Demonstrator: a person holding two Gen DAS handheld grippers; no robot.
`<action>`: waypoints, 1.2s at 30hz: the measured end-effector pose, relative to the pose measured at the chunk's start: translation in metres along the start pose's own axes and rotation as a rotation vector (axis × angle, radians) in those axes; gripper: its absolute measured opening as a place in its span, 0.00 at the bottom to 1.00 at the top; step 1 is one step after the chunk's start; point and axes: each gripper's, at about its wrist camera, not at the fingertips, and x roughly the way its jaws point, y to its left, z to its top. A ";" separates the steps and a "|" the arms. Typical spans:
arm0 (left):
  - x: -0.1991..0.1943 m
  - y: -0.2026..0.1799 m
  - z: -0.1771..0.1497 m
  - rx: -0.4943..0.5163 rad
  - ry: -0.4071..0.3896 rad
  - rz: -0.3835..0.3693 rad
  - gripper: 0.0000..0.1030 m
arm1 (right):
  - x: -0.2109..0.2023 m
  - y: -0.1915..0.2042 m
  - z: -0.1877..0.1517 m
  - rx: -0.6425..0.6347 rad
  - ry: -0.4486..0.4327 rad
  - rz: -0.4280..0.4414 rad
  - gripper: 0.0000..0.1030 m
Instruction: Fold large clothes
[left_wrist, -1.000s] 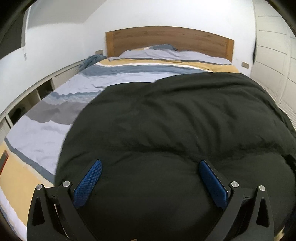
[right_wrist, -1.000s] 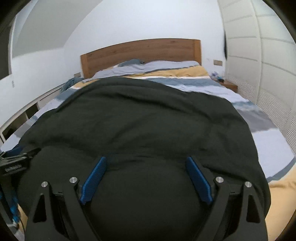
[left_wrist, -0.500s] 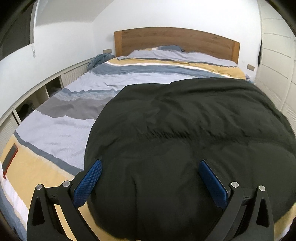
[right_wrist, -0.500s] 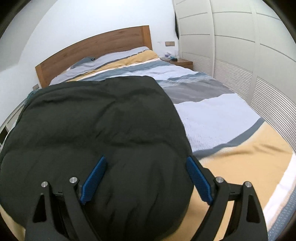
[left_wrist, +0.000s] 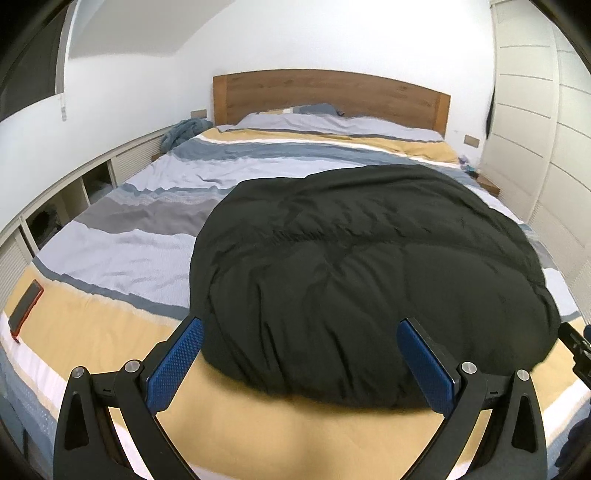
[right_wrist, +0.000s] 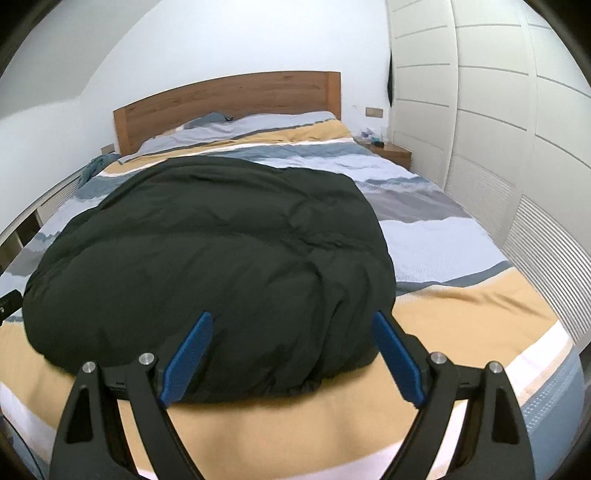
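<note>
Left gripper (left_wrist: 300, 363): jaws spread wide, holding nothing, aimed toward 12 o'clock.
Right gripper (right_wrist: 291, 356): jaws spread wide, holding nothing.

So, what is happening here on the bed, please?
A person holds two grippers over a black puffy jacket that lies bunched on the striped bed. The left gripper and the right gripper are both open, near the jacket's front edge, gripping nothing. The jacket is not neatly folded yet.
</note>
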 end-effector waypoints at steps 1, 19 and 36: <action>-0.006 0.000 -0.002 0.000 -0.002 -0.004 1.00 | -0.005 0.001 -0.001 -0.004 -0.001 0.002 0.86; -0.078 -0.006 -0.036 0.023 -0.043 -0.041 1.00 | -0.075 0.010 -0.018 -0.060 -0.032 0.007 0.86; -0.119 -0.007 -0.055 0.051 -0.066 -0.046 1.00 | -0.118 0.011 -0.028 -0.078 -0.075 0.005 0.86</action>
